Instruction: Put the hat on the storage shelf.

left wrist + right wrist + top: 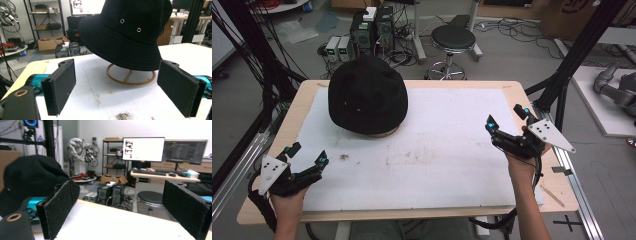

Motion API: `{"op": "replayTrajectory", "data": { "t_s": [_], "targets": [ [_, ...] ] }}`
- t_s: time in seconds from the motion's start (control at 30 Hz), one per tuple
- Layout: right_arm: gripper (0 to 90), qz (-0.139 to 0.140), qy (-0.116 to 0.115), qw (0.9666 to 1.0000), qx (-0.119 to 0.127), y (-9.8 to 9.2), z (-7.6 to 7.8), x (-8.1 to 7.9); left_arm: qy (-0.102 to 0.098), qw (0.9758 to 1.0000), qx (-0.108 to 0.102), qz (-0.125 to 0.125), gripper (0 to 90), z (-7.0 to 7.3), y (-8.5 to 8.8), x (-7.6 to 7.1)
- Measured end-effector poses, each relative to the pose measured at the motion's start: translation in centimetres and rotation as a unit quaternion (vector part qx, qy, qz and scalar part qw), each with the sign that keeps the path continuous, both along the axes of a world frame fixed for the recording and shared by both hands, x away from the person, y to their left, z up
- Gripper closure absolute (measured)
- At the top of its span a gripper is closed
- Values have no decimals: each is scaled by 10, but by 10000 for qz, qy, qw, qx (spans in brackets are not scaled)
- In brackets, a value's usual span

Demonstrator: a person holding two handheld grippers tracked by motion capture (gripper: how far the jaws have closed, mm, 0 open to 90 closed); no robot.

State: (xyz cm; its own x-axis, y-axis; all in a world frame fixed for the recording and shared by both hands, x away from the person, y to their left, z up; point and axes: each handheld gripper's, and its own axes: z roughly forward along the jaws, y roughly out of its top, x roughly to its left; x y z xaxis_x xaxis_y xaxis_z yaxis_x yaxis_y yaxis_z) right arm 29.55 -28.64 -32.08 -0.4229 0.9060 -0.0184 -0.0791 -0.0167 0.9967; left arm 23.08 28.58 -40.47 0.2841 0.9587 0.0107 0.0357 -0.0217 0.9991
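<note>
From the high view, the black bucket hat sits on a round wire stand at the far left part of the white tabletop. Your left tool rests at the near left corner, so the hat is ahead of it and a little to its right. Your right tool is at the right edge of the tabletop, well apart from the hat, which lies to its left across the bare sheet. I judge that your left hand is nearer to the hat. Both forearms come in low from the near side, and both tools are tilted toward the hat with the jaws apart.

In the left gripper view, the hat is straight ahead and above the line of the jaws, with the brim hanging over the ring of the stand. The two black pads stand wide apart with nothing between them. The brim's near edge runs across the view from side to side, so a forward and slightly upward reach should meet it.

In the right gripper view, the hat is at the far left, partly behind the left jaw. This tool points past the hat toward the room, jaws wide apart and empty. You would have to turn it left before reaching.
</note>
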Motion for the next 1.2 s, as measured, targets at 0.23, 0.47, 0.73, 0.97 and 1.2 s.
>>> {"op": "replayTrajectory", "data": {
  "t_s": [0.23,0.47,0.73,0.97,1.2],
  "targets": [
    [41,-236,152,9996,50,-19,-30,-11,-15,10000,54,-29,157,1,-4,2],
    [30,-365,422,9984,36,-34,-58,-12,-41,10000,56,-43,157,1,-5,3],
    [30,-517,321,9978,253,-44,-72,-23,-49,9999,73,-83,157,1,-7,4],
    [29,-890,396,9949,256,-48,-87,-30,-74,9999,69,-82,157,2,-9,4],
    [30,-1020,355,9936,334,-55,-90,-33,-77,10000,49,-35,157,2,-9,6]
  ]
}}
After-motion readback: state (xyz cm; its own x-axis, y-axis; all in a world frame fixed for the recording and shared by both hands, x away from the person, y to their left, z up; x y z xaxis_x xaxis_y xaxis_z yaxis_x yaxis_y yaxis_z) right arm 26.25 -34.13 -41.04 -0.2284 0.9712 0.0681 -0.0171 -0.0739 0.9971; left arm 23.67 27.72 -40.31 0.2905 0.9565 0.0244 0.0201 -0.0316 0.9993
